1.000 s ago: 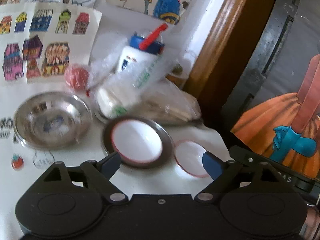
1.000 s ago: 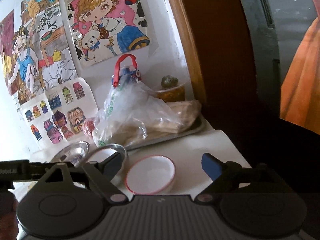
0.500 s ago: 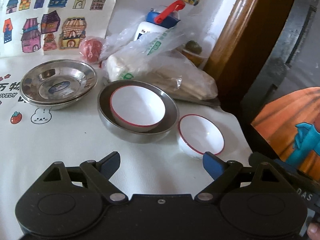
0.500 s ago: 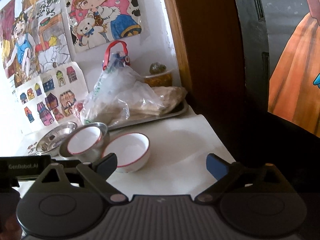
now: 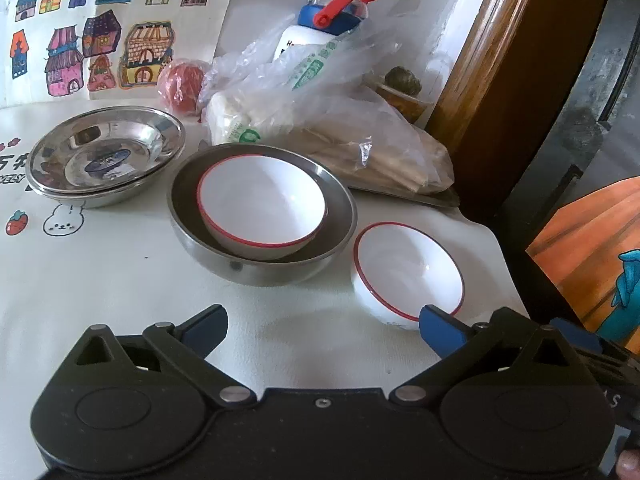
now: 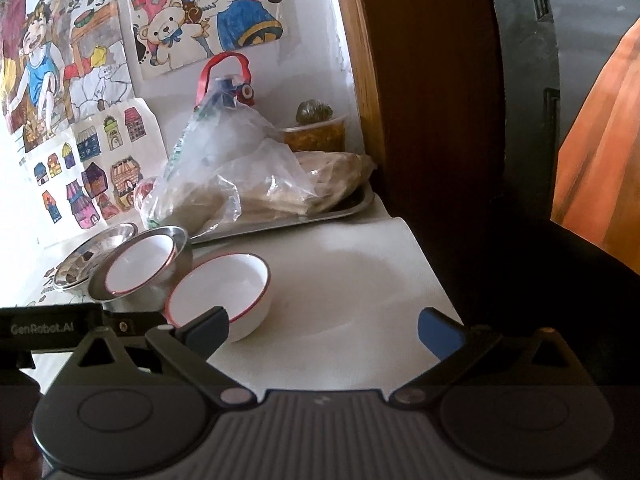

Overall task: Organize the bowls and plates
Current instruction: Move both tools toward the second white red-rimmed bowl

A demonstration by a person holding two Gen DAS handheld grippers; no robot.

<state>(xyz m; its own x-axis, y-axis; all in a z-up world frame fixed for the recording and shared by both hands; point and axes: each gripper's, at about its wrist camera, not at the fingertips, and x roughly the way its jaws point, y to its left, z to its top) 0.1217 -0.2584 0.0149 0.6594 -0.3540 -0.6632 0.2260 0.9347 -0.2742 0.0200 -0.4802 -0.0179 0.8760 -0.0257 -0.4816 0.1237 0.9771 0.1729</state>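
Loose bowl (image 5: 408, 272): white with red rim, alone near right edge of table (image 5: 120, 280), just beside steel bowl (image 5: 262, 248); in right wrist view (image 6: 218, 292) partly behind left finger of right tongs.
Handling: likely ceramic or enamel, so stiff, glazed, slippery, chip-prone; probably light enough for one pinch.
Hold: best on rim, one finger inside, one outside; round wall offers no purchase.
Nested bowl (image 5: 262, 204): same kind, tilted inside steel bowl; probable home for loose one.
Steel plates (image 5: 106, 152): stacked toward back left of table, apart from bowls.
Left tongs (image 5: 322, 328): wide open, empty, low over table near front edge, pointed between the bowls; right finger close to loose bowl's rim, contact unclear.
Right tongs (image 6: 322, 330): wide open, empty, pointed at bare table right of loose bowl.
Behind: plastic bag (image 5: 320, 120) on tray (image 6: 304, 220) at back right corner.
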